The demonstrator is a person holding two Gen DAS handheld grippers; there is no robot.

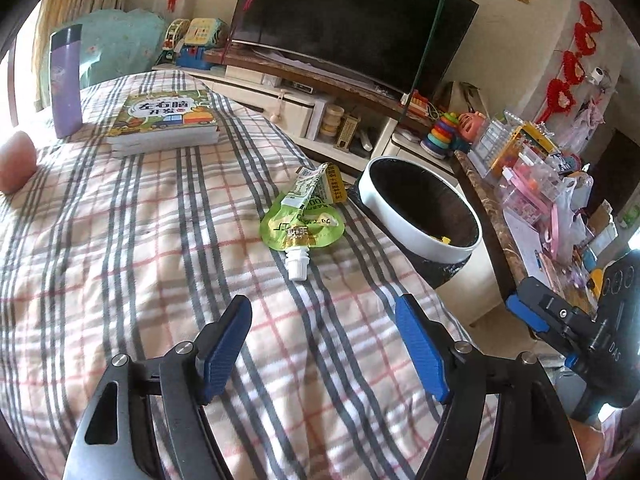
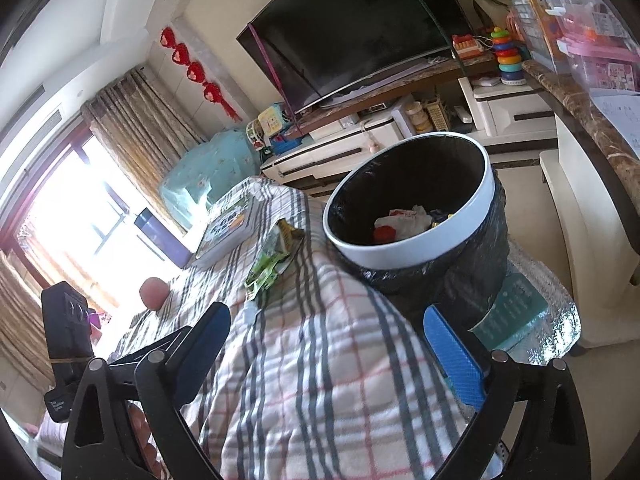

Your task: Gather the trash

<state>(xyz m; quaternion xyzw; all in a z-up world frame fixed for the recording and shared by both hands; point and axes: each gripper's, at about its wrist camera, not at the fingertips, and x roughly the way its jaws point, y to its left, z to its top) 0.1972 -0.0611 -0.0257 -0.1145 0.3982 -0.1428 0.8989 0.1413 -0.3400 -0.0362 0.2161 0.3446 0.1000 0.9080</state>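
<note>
A crumpled green spout pouch (image 1: 302, 224) with a white cap lies on the checked bedcover (image 1: 120, 260), and a green-yellow wrapper (image 1: 320, 184) sits just behind it. My left gripper (image 1: 322, 304) hovers open a short way in front of the pouch, with nothing between its blue pads. Right of the pouch stands a white-rimmed trash bin (image 1: 420, 208) lined with a black bag. My right gripper (image 2: 326, 314) is open and empty over the bed's edge, below the bin (image 2: 400, 248), which holds some red and white trash (image 2: 404, 220). The pouch (image 2: 272, 260) lies left of the bin.
A stack of children's books (image 1: 164, 120), a purple bottle (image 1: 66, 84) and a pink round object (image 1: 16, 164) sit farther up the bed. A TV (image 1: 352, 20) on a low cabinet stands behind. A cluttered counter (image 1: 540, 184) runs along the right.
</note>
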